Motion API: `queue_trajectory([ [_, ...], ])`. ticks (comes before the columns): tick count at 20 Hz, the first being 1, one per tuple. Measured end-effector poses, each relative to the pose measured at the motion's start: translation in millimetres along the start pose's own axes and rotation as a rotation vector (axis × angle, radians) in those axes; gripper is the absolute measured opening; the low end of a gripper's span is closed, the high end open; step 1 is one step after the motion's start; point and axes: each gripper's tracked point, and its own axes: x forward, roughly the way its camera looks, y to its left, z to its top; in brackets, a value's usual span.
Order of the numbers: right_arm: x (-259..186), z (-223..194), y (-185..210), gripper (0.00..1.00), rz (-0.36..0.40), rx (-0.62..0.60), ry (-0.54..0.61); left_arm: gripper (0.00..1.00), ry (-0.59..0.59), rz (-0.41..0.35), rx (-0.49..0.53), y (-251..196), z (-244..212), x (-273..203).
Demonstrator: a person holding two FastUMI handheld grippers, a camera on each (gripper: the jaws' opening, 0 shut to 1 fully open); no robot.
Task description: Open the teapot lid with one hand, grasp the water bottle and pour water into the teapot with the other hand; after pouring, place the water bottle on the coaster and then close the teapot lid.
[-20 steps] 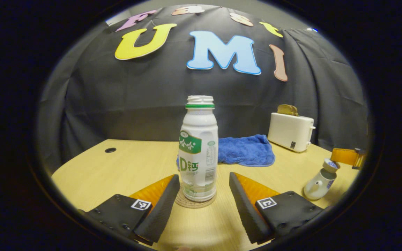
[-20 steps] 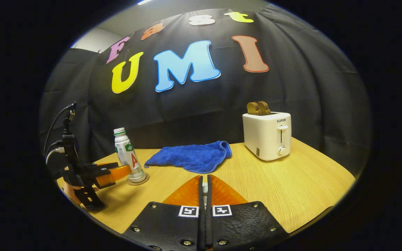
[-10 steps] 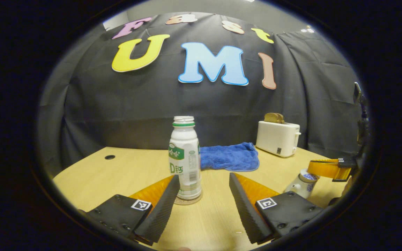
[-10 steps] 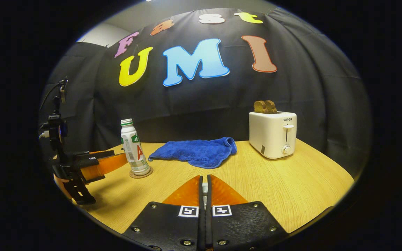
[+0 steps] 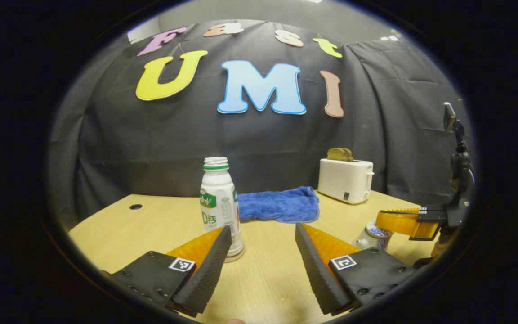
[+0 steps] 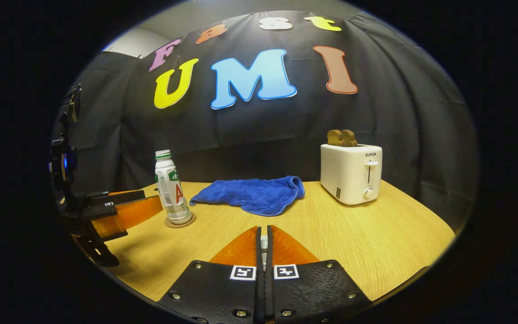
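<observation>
Standing upright on a round coaster (image 5: pixel 234 255), the uncapped water bottle (image 5: pixel 220 202) sits on the wooden table (image 5: pixel 263 279), just ahead of the left hand-held gripper (image 5: pixel 262 245), whose fingers are spread wide with nothing between them; the bottle lies off toward its left finger. In the right gripper view the same bottle (image 6: pixel 171 189) and coaster (image 6: pixel 180 222) appear at left. The right hand-held gripper (image 6: pixel 263 245) has its fingers pressed together on a small white piece that cannot be identified. In the left gripper view it reaches in above the small white teapot (image 5: pixel 369 236). Behind lie a blue cloth (image 5: pixel 281 204) and a white toaster (image 5: pixel 346 180) with bread in it.
</observation>
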Motion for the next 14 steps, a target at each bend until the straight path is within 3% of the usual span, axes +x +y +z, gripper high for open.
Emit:
queue_trajectory([
  [9,2.8,-5.5,1.1,0.10,-0.005,-0.038,0.015,1.00,-0.016,0.000,-0.006,-0.7,6.4,-6.5],
  [10,3.1,-4.6,1.4,0.13,-0.006,-0.042,0.013,1.00,-0.015,0.000,-0.008,-1.3,5.7,-6.8],
  [11,3.1,-5.2,0.8,0.29,-0.009,-0.046,0.012,1.00,-0.014,0.002,-0.008,-1.1,6.0,-6.9],
  [14,1.6,-2.2,-1.2,0.47,-0.020,-0.048,0.002,0.99,-0.015,0.003,-0.008,0.1,6.1,-7.8],
])
